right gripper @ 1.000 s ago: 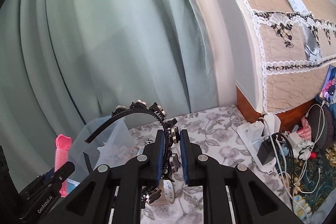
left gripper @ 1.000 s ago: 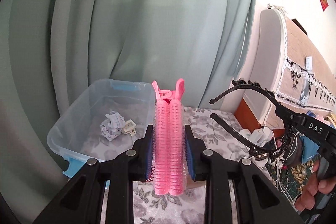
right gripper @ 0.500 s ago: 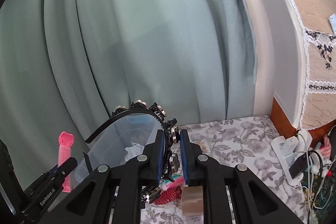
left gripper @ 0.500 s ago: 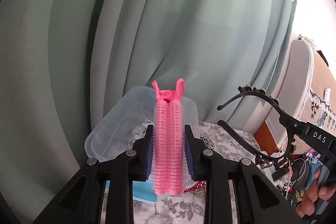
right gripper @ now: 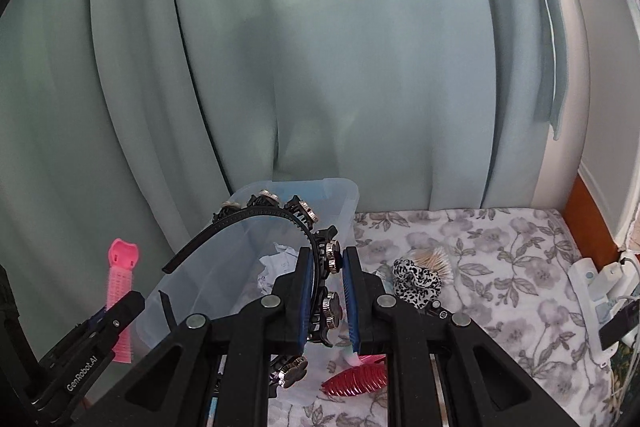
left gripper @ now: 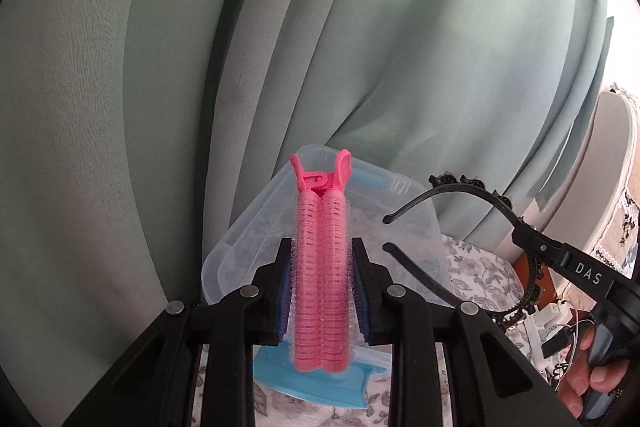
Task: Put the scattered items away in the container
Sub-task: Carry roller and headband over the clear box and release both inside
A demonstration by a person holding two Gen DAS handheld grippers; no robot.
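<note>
Left gripper (left gripper: pixel 321 291) clamped on pink hair roller (left gripper: pixel 321 267), held upright over near edge of clear bin (right gripper: pixel 340 203). Right gripper (right gripper: pixel 326 291) pinched tight on black headband (right gripper: pixel 256 217), arching above bin.

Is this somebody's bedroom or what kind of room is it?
Probably a bedroom or another room at home. Long green curtains hang behind a flowery cloth, and hair things lie about, like a spotted scrunchie.

Soft daylight, right-edge glare, fisheye-warped edges.
</note>
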